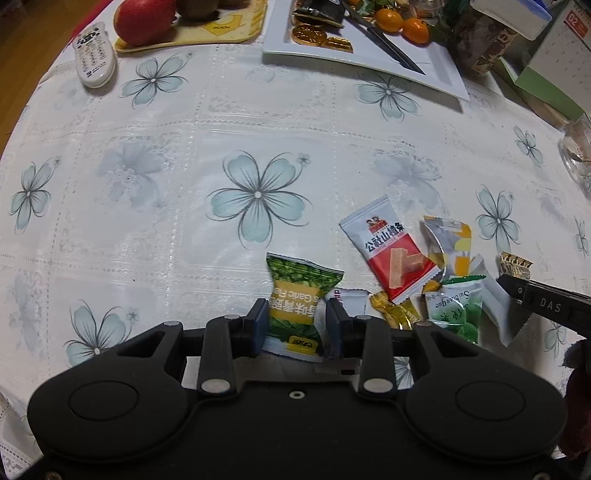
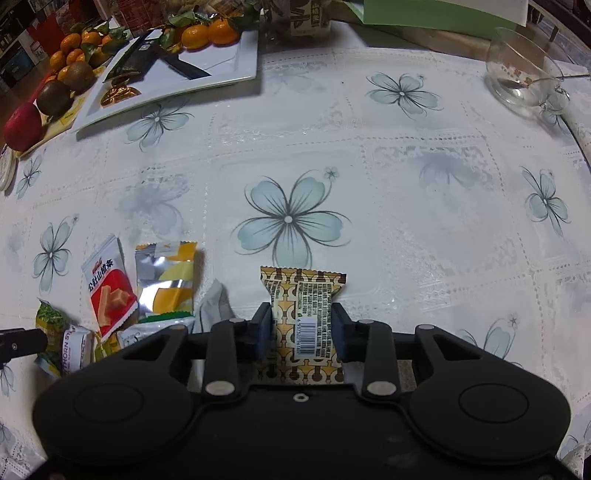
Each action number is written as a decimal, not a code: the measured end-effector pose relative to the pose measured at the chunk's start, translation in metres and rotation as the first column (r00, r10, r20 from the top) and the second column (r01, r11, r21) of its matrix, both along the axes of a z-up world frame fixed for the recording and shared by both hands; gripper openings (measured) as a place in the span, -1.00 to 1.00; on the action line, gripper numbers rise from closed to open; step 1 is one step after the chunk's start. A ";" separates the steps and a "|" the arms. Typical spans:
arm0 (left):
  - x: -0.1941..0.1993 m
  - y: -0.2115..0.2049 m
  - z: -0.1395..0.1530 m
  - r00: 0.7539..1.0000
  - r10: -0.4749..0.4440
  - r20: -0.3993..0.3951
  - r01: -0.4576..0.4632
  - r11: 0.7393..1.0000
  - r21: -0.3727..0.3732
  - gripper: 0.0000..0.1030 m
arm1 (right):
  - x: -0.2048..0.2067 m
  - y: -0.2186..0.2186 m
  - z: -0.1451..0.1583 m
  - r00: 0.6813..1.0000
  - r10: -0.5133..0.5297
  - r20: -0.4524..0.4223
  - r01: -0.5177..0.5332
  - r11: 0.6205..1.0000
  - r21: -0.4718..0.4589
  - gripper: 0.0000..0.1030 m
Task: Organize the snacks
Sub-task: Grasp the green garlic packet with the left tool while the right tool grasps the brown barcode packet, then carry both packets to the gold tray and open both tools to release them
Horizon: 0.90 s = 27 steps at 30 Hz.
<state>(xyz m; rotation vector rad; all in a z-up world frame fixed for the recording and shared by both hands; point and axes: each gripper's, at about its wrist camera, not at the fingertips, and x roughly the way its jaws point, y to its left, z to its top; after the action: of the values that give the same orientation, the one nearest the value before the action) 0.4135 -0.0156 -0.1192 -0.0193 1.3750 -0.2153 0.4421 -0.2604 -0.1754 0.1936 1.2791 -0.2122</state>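
Note:
My left gripper [image 1: 295,314] is shut on a green and yellow garlic pea packet [image 1: 299,295], just above the flowered tablecloth. My right gripper [image 2: 302,321] is shut on a brown and cream patterned snack bar [image 2: 306,314]; that bar also shows at the right edge of the left wrist view [image 1: 515,266]. Between them lies a pile of snacks: a red and white hawthorn strip packet [image 1: 388,251], a silver and yellow packet [image 1: 448,240], a green candy packet [image 1: 456,310] and a gold-wrapped candy [image 1: 393,312]. The pea packet shows at the left in the right wrist view [image 2: 50,321].
A white square plate [image 1: 436,70] at the back holds gold coins, dark packets, a knife [image 1: 391,46] and mandarins. A yellow tray with an apple [image 1: 144,20] and kiwis, and a remote [image 1: 94,55], stand back left. A glass cup with a spoon [image 2: 524,70] stands back right.

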 end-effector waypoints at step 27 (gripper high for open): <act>-0.076 0.000 0.055 0.991 0.126 0.048 -0.128 0.991 0.038 -0.32 | -0.109 -0.018 0.078 0.989 -0.131 0.063 0.119 0.980 0.159 -0.32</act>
<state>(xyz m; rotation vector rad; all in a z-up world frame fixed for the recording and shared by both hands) 0.3374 -0.0156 -0.0643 -0.0666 1.3272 -0.0805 0.3332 -0.2787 -0.0975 0.4122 1.2123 -0.2118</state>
